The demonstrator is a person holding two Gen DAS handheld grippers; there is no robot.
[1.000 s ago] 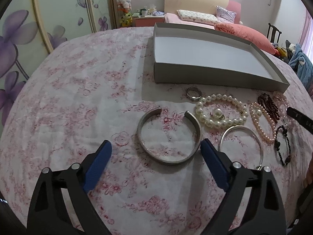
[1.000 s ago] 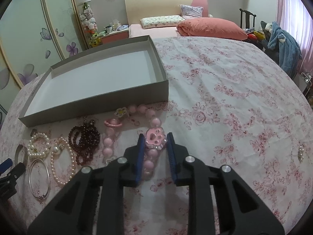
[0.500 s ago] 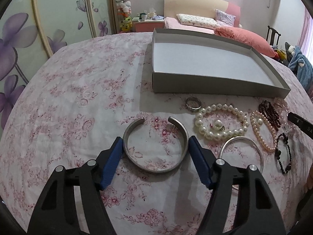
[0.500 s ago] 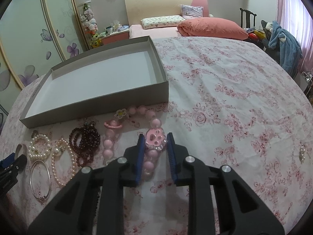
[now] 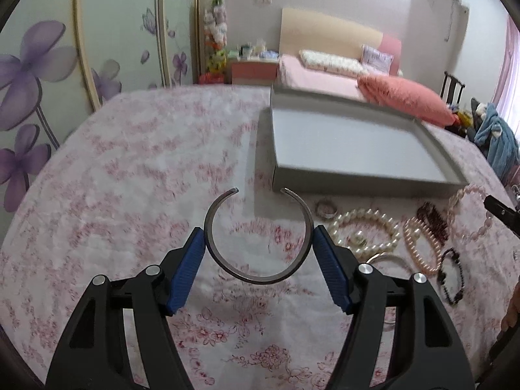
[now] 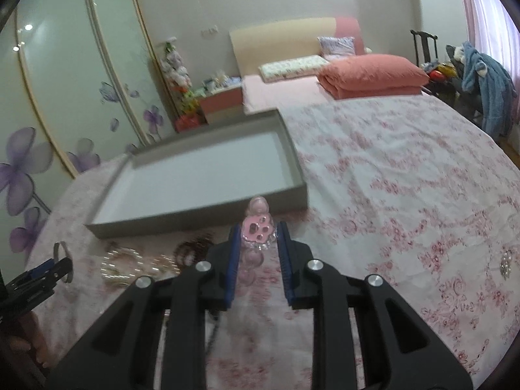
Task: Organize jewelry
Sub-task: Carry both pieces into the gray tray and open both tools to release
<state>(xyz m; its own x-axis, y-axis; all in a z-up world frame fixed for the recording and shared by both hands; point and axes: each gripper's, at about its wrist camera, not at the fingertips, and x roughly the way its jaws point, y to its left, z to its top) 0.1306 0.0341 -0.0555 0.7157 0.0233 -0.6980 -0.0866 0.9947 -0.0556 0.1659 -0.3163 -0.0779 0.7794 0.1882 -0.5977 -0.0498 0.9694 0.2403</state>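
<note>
My left gripper (image 5: 259, 232) is shut on a silver open cuff bangle (image 5: 260, 281), its blue pads pressing the two sides. The bangle hangs above the floral cloth with its gap facing away. My right gripper (image 6: 259, 227) is shut on a pink bead bracelet (image 6: 258, 206) at its paw charm, and beads dangle below the jaws. In the left wrist view that bracelet (image 5: 468, 214) hangs from the right gripper's fingertips (image 5: 500, 211). An empty grey box tray (image 5: 357, 178) (image 6: 195, 224) lies just beyond both grippers.
On the cloth in front of the tray lie a silver ring (image 5: 326, 208), a white pearl bracelet (image 5: 364, 227), a thin silver bangle (image 5: 386, 256), a pink pearl bracelet (image 5: 419, 247), dark red beads (image 5: 432, 216) and a black bead bracelet (image 5: 451, 276). A small brooch (image 6: 505, 263) lies far right.
The left jaws closed onto the cuff bangle and lifted it off the cloth. The right gripper rose with the pink bracelet, which now hangs clear of the cloth.
</note>
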